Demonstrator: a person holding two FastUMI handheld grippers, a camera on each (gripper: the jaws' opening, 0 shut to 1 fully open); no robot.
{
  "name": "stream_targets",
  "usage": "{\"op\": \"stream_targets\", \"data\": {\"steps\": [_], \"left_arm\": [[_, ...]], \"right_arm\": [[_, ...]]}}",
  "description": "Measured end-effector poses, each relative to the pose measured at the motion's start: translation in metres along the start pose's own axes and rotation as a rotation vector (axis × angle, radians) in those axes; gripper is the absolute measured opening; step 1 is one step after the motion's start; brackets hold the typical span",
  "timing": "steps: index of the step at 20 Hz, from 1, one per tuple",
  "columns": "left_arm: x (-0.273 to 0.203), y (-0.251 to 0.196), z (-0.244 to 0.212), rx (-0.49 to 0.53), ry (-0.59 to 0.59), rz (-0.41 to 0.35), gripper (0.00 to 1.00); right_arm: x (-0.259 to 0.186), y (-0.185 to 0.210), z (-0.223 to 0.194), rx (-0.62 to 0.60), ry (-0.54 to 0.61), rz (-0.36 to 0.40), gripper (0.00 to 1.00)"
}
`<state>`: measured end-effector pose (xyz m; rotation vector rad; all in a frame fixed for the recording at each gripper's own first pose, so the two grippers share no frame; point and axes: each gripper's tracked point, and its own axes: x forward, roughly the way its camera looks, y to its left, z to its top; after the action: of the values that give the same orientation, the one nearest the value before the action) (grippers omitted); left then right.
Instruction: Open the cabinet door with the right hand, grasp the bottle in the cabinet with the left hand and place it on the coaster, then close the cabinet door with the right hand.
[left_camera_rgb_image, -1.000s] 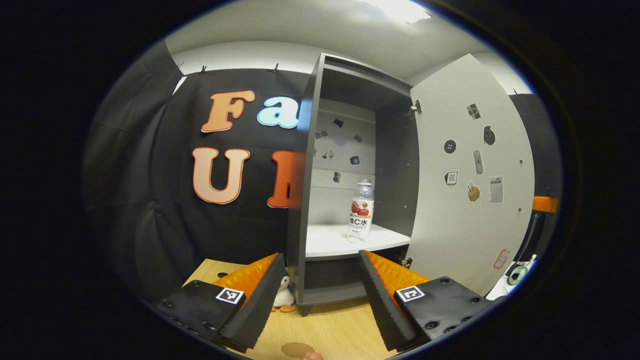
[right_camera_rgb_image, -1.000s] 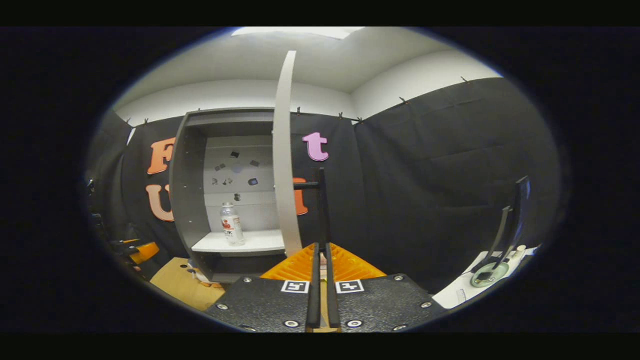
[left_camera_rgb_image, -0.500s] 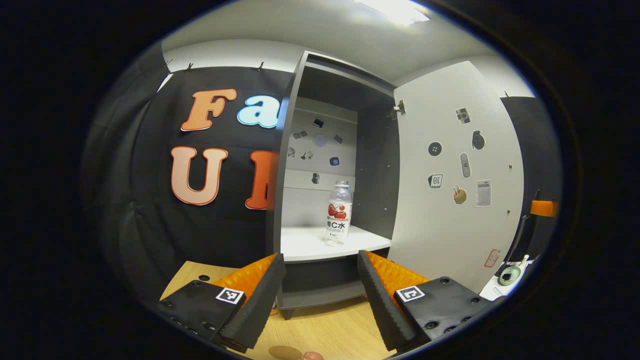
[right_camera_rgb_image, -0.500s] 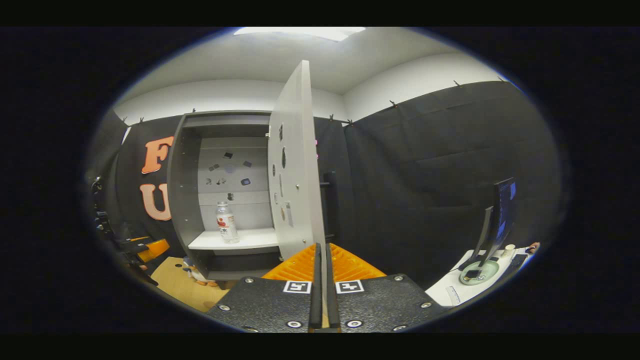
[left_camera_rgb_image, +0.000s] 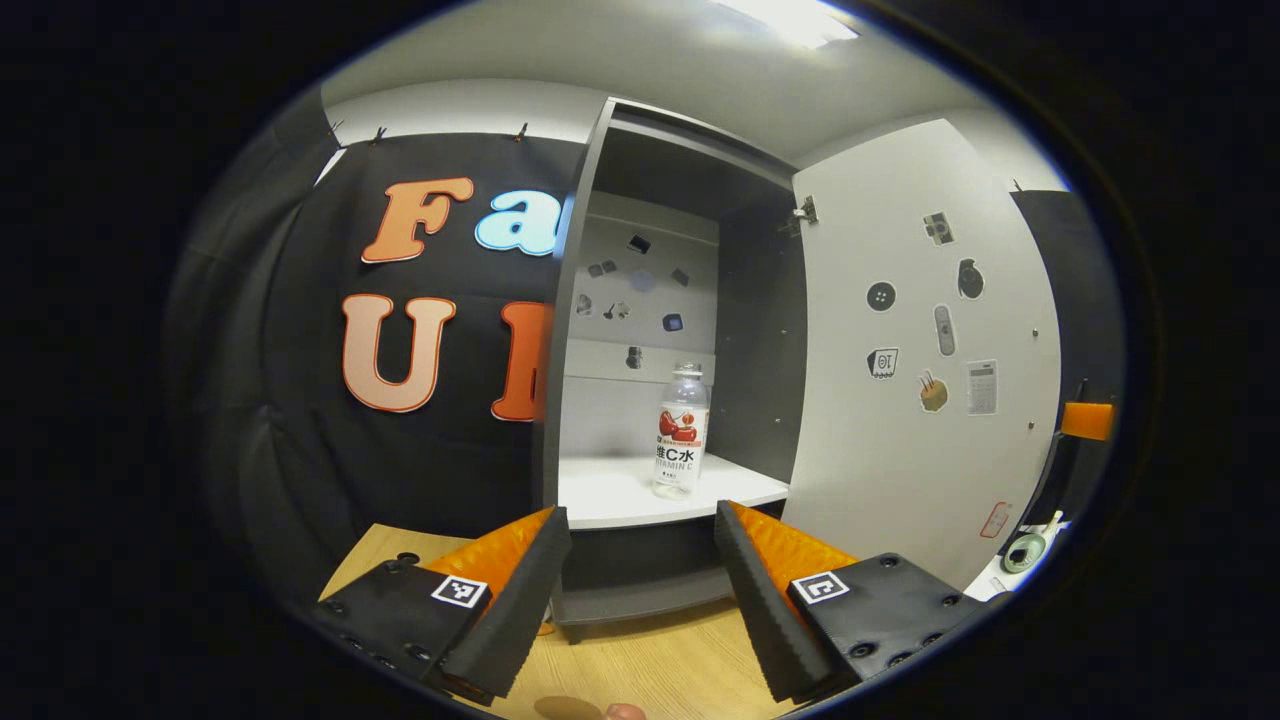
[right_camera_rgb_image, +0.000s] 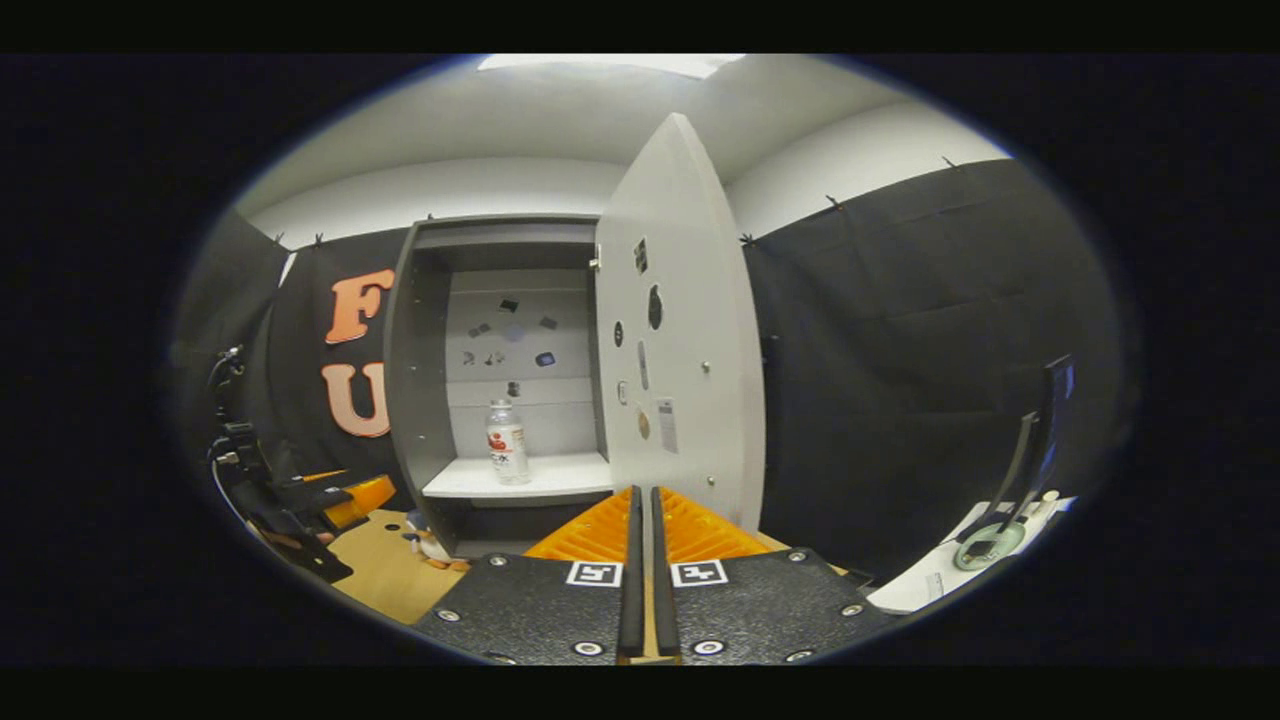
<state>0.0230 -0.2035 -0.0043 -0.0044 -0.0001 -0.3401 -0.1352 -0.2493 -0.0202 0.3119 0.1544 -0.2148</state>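
Door (left_camera_rgb_image: 930, 400) swung wide right, clearing access. Bottle (left_camera_rgb_image: 681, 430) upright on shelf (left_camera_rgb_image: 620, 495) inside cabinet (right_camera_rgb_image: 425, 400). Left hand-held gripper (left_camera_rgb_image: 640, 590) spread, aimed at bottle for grasp. Right hand-held gripper (right_camera_rgb_image: 642, 560) pressed together, empty.

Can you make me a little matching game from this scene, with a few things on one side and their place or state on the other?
Things:
1. bottle
2. door
3. left gripper
4. right gripper

States:
A. swung wide open
B. fingers closed together
C. upright on the cabinet shelf
D. fingers spread apart, holding nothing

Pairs: 1-C, 2-A, 3-D, 4-B
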Motion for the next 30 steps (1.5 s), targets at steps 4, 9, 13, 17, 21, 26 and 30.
{"op": "stream_targets", "data": {"steps": [4,9,13,17,21,26,30], "left_arm": [[0.011,-0.001,-0.002,0.000,-0.001,0.008,0.95],[0.029,0.000,-0.004,-0.002,0.011,-0.005,0.95],[0.046,0.005,-0.001,0.006,0.006,-0.018,0.95],[0.059,0.008,0.000,0.023,-0.004,-0.031,0.95],[0.077,0.002,-0.005,0.005,0.006,-0.064,0.95],[0.099,-0.013,0.000,0.022,-0.017,-0.114,0.95],[0.123,-0.032,0.003,0.034,-0.028,-0.167,0.95]], "right_arm": [[0.016,0.015,-0.005,0.001,0.019,0.054,0.09],[0.037,0.039,-0.010,-0.009,0.027,0.073,0.17],[0.054,0.065,-0.011,-0.013,0.016,0.104,0.29],[0.068,0.088,-0.016,-0.022,0.024,0.128,0.44],[0.077,0.102,-0.022,-0.011,0.038,0.148,0.60],[0.083,0.109,-0.028,-0.024,0.061,0.150,0.72],[0.087,0.113,-0.029,-0.052,0.056,0.150,0.83]]}}
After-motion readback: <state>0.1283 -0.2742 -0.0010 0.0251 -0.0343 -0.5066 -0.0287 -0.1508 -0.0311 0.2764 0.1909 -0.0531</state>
